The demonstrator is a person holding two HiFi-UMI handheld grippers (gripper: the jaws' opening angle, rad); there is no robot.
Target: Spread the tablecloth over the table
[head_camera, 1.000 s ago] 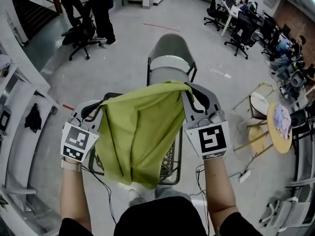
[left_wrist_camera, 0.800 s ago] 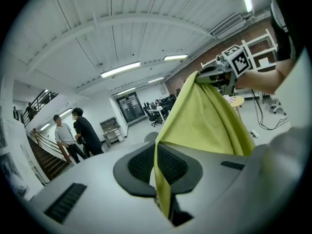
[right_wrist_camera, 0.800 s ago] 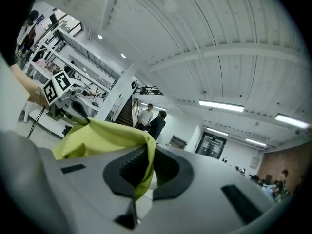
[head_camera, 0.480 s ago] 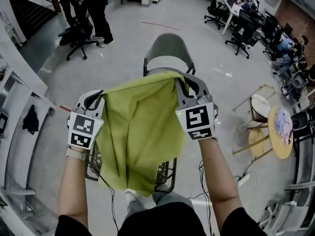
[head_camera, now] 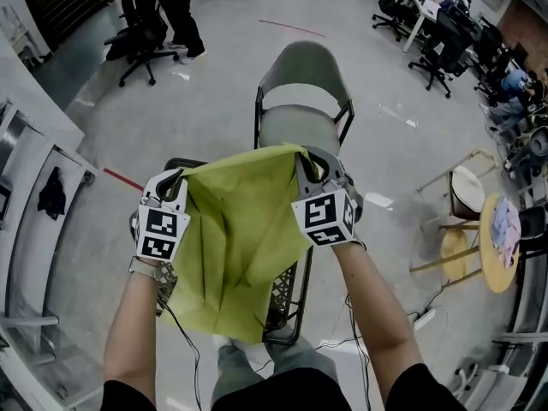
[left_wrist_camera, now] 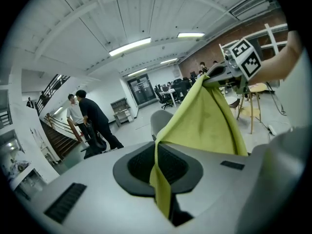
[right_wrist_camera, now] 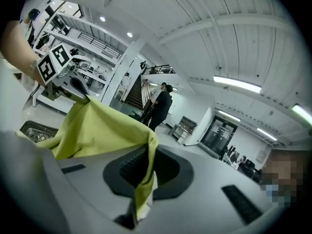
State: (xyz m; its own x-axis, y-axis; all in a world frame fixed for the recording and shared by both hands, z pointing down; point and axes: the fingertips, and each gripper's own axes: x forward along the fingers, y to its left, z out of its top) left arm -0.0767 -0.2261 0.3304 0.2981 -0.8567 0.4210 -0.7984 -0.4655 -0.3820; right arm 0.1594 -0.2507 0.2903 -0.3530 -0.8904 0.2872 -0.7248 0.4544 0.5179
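A yellow-green tablecloth (head_camera: 235,229) hangs stretched between my two grippers, its lower part drooping over a small black wire-mesh table (head_camera: 288,296). My left gripper (head_camera: 178,178) is shut on the cloth's left corner; in the left gripper view the cloth (left_wrist_camera: 209,121) runs out of the closed jaws of that gripper (left_wrist_camera: 157,152). My right gripper (head_camera: 306,159) is shut on the right corner, and the cloth (right_wrist_camera: 97,126) is pinched at its tip (right_wrist_camera: 146,167). Most of the table top is hidden under the cloth.
A grey chair (head_camera: 304,92) stands just beyond the table. White shelving (head_camera: 34,187) lines the left. A round wooden side table (head_camera: 501,238) and a stool (head_camera: 467,191) stand at the right. Two people and an office chair (head_camera: 141,41) are far back left. Cables (head_camera: 360,315) lie on the floor.
Both grippers have come down and forward with the cloth still pinched, and now sit closer together just above the mesh table. The cloth hangs lower over it.
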